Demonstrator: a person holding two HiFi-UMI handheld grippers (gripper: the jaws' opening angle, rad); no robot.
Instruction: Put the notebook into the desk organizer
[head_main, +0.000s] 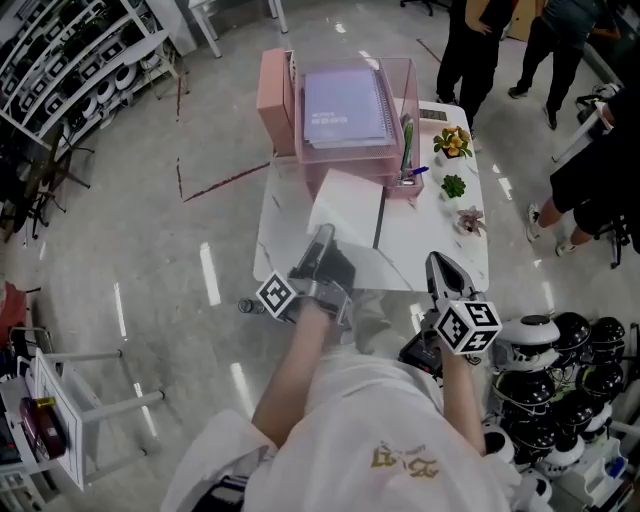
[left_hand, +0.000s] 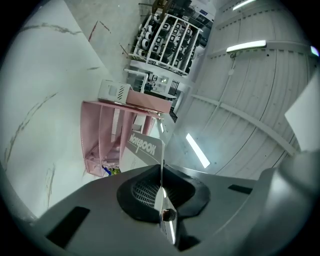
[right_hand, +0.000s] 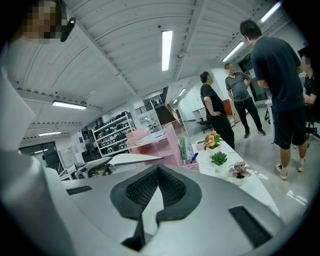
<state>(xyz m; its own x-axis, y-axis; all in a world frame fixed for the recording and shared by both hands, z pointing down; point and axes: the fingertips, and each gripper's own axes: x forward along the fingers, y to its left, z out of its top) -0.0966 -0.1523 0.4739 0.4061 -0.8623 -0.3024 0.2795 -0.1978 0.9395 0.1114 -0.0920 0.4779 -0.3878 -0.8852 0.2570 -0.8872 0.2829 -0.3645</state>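
The left gripper (head_main: 323, 242) pinched the notebook (head_main: 346, 208) in its fingers, not yet inside the desk organizer (head_main: 272, 100); the right gripper (head_main: 440, 268) had fingers pressed together.

The desk organizer (head_main: 408, 80) is set at the far end of the surface (head_main: 430, 240), with a second notebook (head_main: 345, 105) laid on top and pens (head_main: 407, 150) in its right compartment. Potted plants (head_main: 454, 186) are lined along the right edge. The notebook (head_main: 345, 205) is held before the organizer by the left tool (head_main: 322, 236); the right tool (head_main: 438, 260) is placed to its right.
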